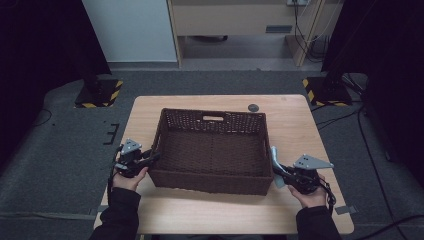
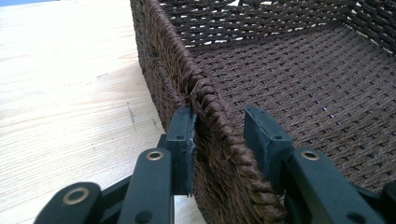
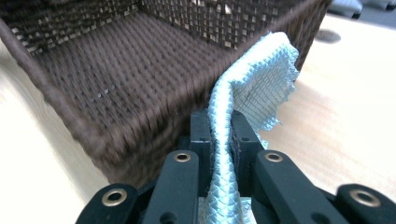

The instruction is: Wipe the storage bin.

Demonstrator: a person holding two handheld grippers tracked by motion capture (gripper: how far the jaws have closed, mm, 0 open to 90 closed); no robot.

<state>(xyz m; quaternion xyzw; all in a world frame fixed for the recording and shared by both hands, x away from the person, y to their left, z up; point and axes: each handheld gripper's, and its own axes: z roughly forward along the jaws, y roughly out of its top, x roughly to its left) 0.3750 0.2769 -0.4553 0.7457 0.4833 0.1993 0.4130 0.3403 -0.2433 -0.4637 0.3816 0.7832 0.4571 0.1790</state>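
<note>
Fingers (image 2: 184, 140) of our left gripper (image 1: 134, 159) are standing apart, straddling the braided rim of the brown woven basket (image 1: 212, 150) at its near left corner: one finger is lying against the outside of the wall, the other is hanging inside with a gap to the weave. We are judging this as a steadying hold in preparation, the spread leaving room to pinch the wall before the basket can slide on the surface (image 1: 295, 125).

Item, right gripper (image 1: 295, 175): its fingers (image 3: 203, 135) are pressing together on a pale blue cloth (image 3: 252, 88), a thin textured wiping cloth whose loose end is rising above the fingers and folding over. We are holding it just outside the basket's right wall, near the front right corner, not yet inside. The pinch low on the cloth is leaving a free flap, which we judge is meant for wiping or for dropping into the basket.

Item, basket: it is sitting empty at the middle of the pale wooden surface, its handle cut-out in the far wall, open weave along the upper walls.

Item, small dark round disc (image 1: 253, 107): it is lying on the surface beyond the basket's far right corner, well apart from both grippers.
</note>
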